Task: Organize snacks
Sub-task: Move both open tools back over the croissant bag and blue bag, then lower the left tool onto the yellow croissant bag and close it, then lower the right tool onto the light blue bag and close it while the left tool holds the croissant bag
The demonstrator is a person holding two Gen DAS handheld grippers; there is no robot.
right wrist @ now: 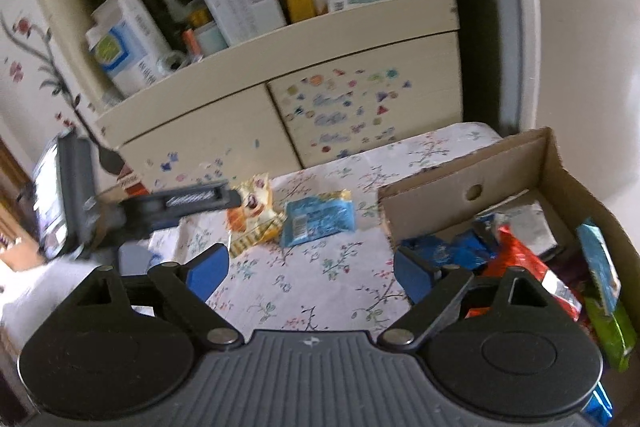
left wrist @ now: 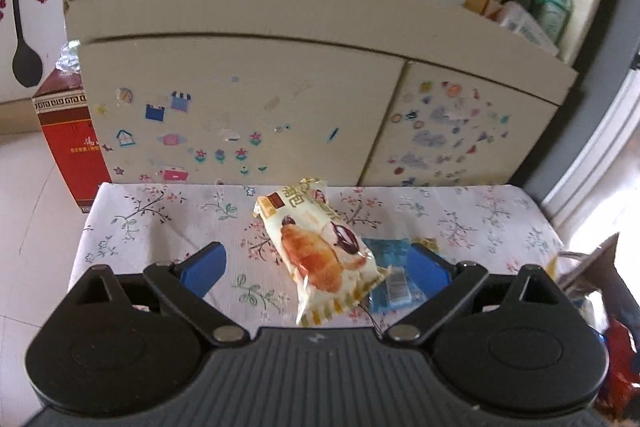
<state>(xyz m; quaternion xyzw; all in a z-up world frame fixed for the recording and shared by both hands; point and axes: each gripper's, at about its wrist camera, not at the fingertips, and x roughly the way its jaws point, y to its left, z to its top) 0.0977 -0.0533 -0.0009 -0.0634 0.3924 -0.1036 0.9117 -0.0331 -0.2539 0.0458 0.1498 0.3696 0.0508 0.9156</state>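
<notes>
I have the left gripper (left wrist: 316, 265) spread wide over the flowered tablecloth (left wrist: 168, 223), gripping nothing, with the bread packet (left wrist: 320, 247) lying between its blue pads (left wrist: 204, 267) but not touched by either. The packet lies slantwise, one crimped end toward me, its near side resting over the edge of the blue packet (left wrist: 390, 279) beside it. To take it well I would come down so the pads meet its long sides at the plump middle, not the crimped ends, and close gently, since soft bread inside will crush; I would also keep the right pad from catching the blue packet underneath. The right gripper (right wrist: 310, 273) is likewise wide open and empty, hovering over bare cloth near the cardboard box (right wrist: 424, 193), which sits at the table's right end and is my likely drop place. Counting: two packets out on the cloth, one bread and one blue; one box; inside it I make out a blue bag, a red bag, a green one and a teal one, perhaps more hidden.
</notes>
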